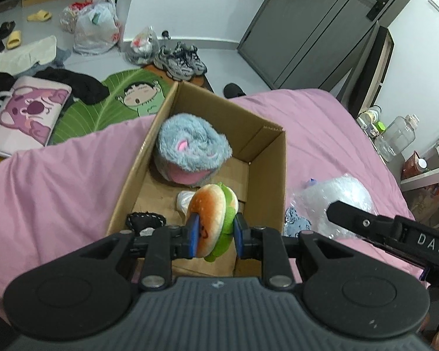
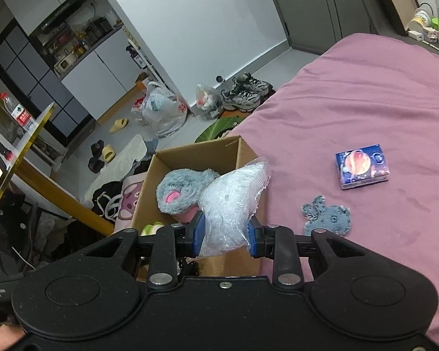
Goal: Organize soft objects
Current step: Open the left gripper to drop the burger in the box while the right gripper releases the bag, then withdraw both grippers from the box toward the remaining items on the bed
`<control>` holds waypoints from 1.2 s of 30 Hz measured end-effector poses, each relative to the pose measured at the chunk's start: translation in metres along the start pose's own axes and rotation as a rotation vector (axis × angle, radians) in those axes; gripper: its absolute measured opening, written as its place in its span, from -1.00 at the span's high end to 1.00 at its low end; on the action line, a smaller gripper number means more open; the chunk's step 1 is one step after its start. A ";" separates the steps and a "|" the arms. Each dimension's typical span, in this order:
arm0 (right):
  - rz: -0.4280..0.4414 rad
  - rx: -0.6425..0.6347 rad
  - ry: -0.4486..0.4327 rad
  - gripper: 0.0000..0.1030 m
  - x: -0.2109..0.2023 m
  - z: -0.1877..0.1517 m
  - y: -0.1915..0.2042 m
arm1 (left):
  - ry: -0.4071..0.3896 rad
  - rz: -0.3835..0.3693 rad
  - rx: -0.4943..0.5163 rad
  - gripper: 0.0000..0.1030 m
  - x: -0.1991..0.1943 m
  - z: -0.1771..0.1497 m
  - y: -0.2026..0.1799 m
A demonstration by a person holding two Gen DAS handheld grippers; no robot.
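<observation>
Bedroom with grey floor strewn with bags, slippers and sneakers (image 1: 180, 58); a bed under a pink sheet (image 1: 322, 122) fills the foreground. On the sheet sits an open cardboard box (image 1: 273, 175), reaching over the bed's edge. Inside the box, at the far end, lies a fluffy grey-blue plush toy (image 1: 190, 143) with pink patches. The right gripper (image 2: 226, 231) pinches a clear bubble-wrap bag (image 2: 234, 196) between its blue pads, held over the box's right wall. The left gripper (image 1: 215, 235) pinches a plush hamburger (image 1: 213, 219) above the box's near end. On the sheet right of the box lie a small blue packet (image 2: 362, 166) and, nearer, a flat blue-grey fabric patch (image 2: 326, 216).
</observation>
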State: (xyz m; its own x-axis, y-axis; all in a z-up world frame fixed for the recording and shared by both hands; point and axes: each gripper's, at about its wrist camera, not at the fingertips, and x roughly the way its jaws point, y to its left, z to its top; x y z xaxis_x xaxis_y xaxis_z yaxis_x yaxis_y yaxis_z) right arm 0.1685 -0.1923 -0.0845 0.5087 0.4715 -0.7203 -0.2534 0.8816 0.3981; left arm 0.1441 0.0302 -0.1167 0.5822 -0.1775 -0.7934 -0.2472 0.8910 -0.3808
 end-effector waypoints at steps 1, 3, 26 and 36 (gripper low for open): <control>0.000 -0.006 0.005 0.44 0.002 0.000 0.003 | 0.012 0.000 -0.001 0.51 0.003 0.000 0.000; 0.002 -0.020 0.016 0.44 0.007 0.002 0.009 | 0.032 0.009 -0.006 0.49 0.008 0.000 0.001; -0.056 -0.054 0.038 -0.15 0.033 0.011 0.045 | -0.062 0.053 -0.077 -0.15 -0.027 0.021 0.035; -0.072 -0.057 0.007 -0.43 0.012 0.016 0.030 | -0.139 0.121 -0.034 -0.61 -0.038 0.017 0.024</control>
State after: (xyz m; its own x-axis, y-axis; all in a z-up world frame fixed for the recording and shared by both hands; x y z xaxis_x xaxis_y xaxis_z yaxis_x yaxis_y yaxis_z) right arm 0.1804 -0.1608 -0.0722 0.5214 0.4073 -0.7498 -0.2633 0.9126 0.3126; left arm 0.1291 0.0654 -0.0876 0.6474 -0.0086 -0.7621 -0.3464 0.8873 -0.3043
